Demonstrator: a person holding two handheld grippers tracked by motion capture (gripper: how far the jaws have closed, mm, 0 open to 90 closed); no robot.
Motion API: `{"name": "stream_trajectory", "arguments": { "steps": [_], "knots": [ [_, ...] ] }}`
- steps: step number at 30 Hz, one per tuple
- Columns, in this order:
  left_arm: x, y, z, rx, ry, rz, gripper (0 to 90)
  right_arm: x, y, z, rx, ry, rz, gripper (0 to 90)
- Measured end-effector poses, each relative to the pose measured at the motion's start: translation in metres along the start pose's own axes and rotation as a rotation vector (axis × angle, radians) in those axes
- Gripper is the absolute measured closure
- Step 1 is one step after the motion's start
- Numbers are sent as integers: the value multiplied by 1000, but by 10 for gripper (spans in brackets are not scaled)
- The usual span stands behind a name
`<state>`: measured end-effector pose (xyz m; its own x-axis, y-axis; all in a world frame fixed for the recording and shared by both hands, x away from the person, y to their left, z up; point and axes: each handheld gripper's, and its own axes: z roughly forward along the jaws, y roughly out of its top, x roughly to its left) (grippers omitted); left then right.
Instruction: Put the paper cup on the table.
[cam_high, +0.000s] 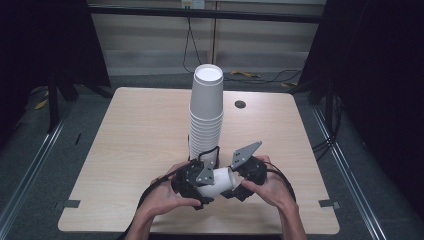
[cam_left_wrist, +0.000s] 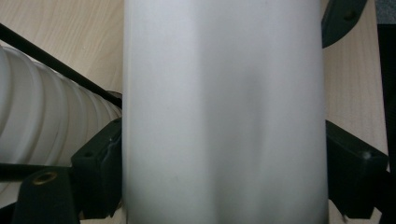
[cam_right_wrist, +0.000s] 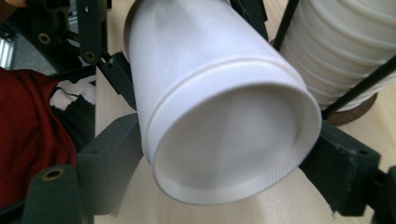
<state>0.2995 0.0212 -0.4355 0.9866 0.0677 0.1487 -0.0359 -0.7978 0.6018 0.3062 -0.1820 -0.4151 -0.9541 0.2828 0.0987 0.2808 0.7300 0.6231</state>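
Holding one white paper cup (cam_high: 218, 182) on its side near you — left gripper (cam_high: 192, 181) pinching its wall, right gripper (cam_high: 239, 181) clamping its base end — you are seemingly mid-transfer beside the tall cup stack (cam_high: 206, 112), its stacking apparently remaining.

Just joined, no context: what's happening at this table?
A person holds a white paper cup on its side between both grippers, just in front of a tall stack of cups on the wooden table. The left gripper clamps the cup's body. The right gripper has its jaws around the bottom end.
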Motion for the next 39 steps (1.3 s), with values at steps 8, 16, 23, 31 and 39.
{"name": "stream_trajectory", "arguments": {
  "steps": [8, 16, 23, 31, 39],
  "knots": [
    [-2, 2, 2, 13, -21, 9, 149, 0, 7, 5, 62, 34, -31, 161],
    [-4, 3, 5, 2, -19, 19, 148, -1, 13, 9, 80, 53, -44, 165],
    [-5, 4, 3, -8, -14, 14, 148, -2, 13, 12, 78, 98, -40, 199],
    [-6, 4, 2, -17, -13, 26, 150, -4, 14, 12, 86, 121, -37, 212],
    [-4, 2, -1, -61, -26, 34, 132, -5, 12, 7, 64, 122, -55, 220]
  ]
}}
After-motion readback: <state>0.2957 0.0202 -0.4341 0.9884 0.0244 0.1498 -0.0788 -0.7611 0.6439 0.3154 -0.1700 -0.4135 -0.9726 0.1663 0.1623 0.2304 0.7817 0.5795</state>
